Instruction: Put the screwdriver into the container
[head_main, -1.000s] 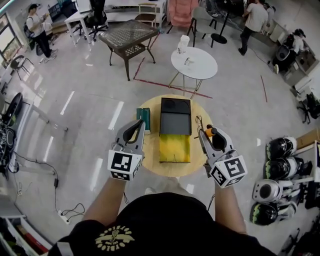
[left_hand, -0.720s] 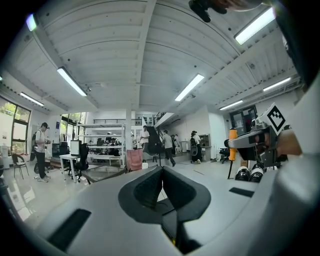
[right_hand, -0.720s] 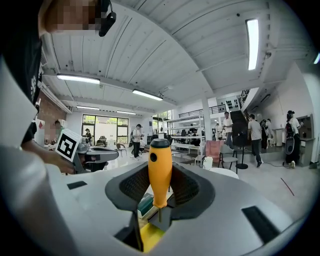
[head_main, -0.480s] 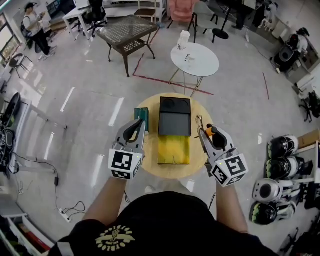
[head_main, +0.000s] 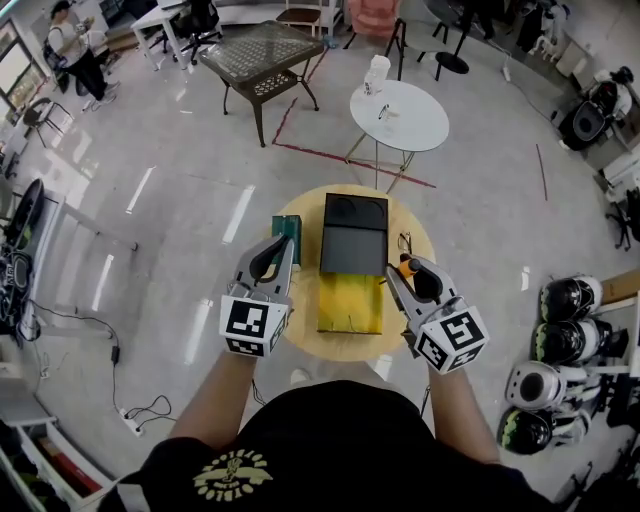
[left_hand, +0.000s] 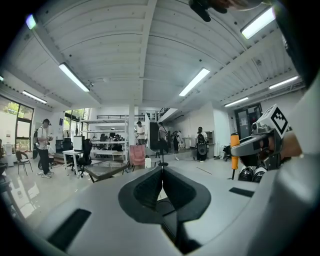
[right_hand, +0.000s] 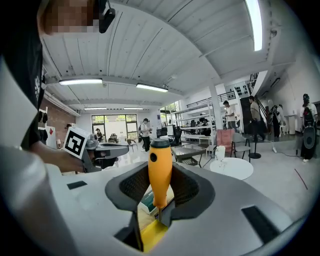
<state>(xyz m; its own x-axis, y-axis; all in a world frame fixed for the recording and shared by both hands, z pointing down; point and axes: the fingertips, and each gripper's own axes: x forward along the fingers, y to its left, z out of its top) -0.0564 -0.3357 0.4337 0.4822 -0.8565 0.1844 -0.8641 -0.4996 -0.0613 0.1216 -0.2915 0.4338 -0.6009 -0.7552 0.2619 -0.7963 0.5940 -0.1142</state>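
Observation:
An orange-handled screwdriver stands upright between the jaws of my right gripper, which is shut on it just above the round wooden table's right side. The container is a black box in the table's middle, with a yellow part lying in front of it, just left of the right gripper. My left gripper hovers over the table's left side with its jaws shut and nothing in them. From the left gripper view the screwdriver shows at the right.
A green box lies on the table's left edge by the left gripper. Beyond stand a white round table with a cup and a glass-topped table. Helmets line the floor at right. People stand far off.
The right gripper has moved a little to the left with the screwdriver, closer to the container. The left gripper has stayed in place.

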